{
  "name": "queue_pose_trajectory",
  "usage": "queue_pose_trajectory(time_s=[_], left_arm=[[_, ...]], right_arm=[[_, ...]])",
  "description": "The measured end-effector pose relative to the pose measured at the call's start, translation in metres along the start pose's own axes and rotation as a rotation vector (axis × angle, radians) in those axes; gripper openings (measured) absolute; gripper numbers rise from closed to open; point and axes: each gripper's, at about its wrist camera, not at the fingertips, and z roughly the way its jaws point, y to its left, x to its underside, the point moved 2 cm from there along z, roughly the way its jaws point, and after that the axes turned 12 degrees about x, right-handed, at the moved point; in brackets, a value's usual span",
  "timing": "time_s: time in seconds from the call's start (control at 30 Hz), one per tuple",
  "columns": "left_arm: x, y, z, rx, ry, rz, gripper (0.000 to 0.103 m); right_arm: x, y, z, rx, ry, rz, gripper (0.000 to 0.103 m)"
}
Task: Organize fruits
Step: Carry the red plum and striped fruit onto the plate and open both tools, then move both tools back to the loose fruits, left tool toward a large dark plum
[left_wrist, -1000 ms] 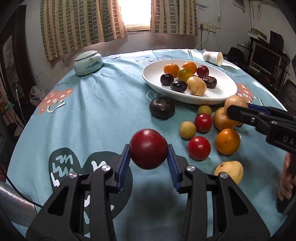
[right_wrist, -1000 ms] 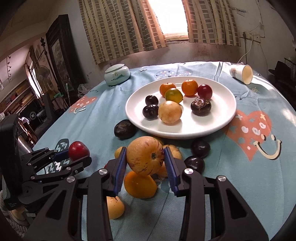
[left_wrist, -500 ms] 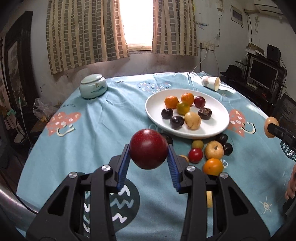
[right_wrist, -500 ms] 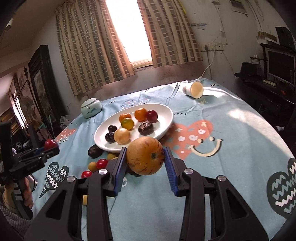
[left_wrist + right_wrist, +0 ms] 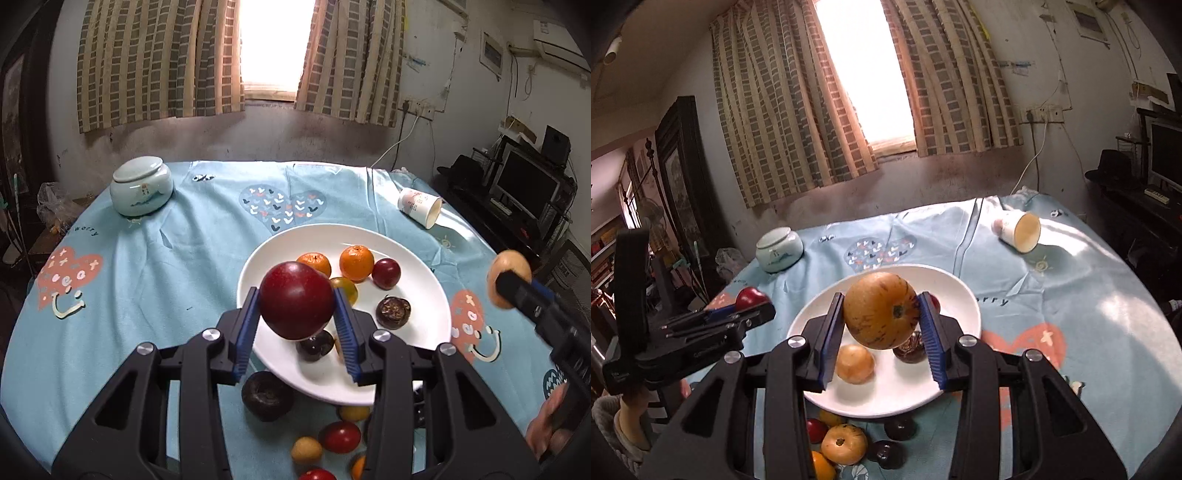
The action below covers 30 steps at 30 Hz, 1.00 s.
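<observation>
- Nearest, in the left wrist view, the left gripper [image 5: 297, 325] has its blue-padded jaws pinching a dark red plum [image 5: 296, 300], held in the air in front of the near half of a white plate [image 5: 436, 295].
- In the right wrist view, the right gripper [image 5: 881, 328] has its jaws clamped on a speckled orange-yellow fruit [image 5: 881, 310], also in the air in front of the same plate [image 5: 964, 299].
- Below both grippers, on the blue tablecloth [image 5: 177, 280] just short of the plate's near rim, loose fruit waits: a large dark fruit [image 5: 266, 395], a red one [image 5: 340, 436], a small yellow one [image 5: 306, 449] and others partly hidden by the gripper arms.
- On the plate lie two oranges [image 5: 356, 263], a small red plum [image 5: 386, 273], a wrinkled dark fruit [image 5: 393, 313], a yellow-green one and a dark plum (both partly hidden behind the left gripper).
- To set these two down well, each should probably be lowered to a bare patch of plate, the right side looking freest, until it rests on the china before the jaws part. Round fruit will likely roll, so nestling each against a neighbour should help.
- With both grippers aimed at one plate, placing one at a time seems safer (the jaws could otherwise knock each other or settled fruit).
- Farther off, a lidded pale ceramic jar [image 5: 141, 190] sits at the left and a paper cup [image 5: 421, 207] lies tipped on its side at the right.
- Farthest, striped curtains [image 5: 159, 62] frame a bright window.
</observation>
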Motion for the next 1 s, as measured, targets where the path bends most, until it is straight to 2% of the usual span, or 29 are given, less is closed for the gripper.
queue_pose_trajectory(time_s=[0.17,0.33,0.63,0.73,0.9,0.93,0.97,1.0], left_arm=[[0.003,0.013,0.043,-0.004,0.058,-0.016,0.041],[-0.003,0.030,0.067,0.007,0.080,-0.047,0.041],[-0.009,0.044,0.094,0.000,0.102,-0.068,0.041],[-0.011,0.045,0.094,0.007,0.095,-0.075,0.048],[-0.013,0.042,0.089,0.007,0.079,-0.067,0.054],[-0.014,0.041,0.087,0.006,0.077,-0.066,0.058],[-0.014,0.041,0.086,0.003,0.072,-0.064,0.059],[-0.015,0.040,0.084,0.000,0.069,-0.061,0.059]], right_arm=[[0.020,-0.004,0.040,0.022,0.119,-0.023,0.041],[0.030,0.006,0.063,0.040,0.168,-0.082,0.040],[0.039,0.017,0.077,0.043,0.192,-0.144,0.040],[0.042,0.018,0.082,0.041,0.223,-0.145,0.041],[0.041,0.018,0.080,0.053,0.209,-0.146,0.043],[0.041,0.017,0.079,0.053,0.204,-0.145,0.050],[0.040,0.016,0.077,0.054,0.193,-0.142,0.063],[0.039,0.016,0.074,0.060,0.175,-0.137,0.065]])
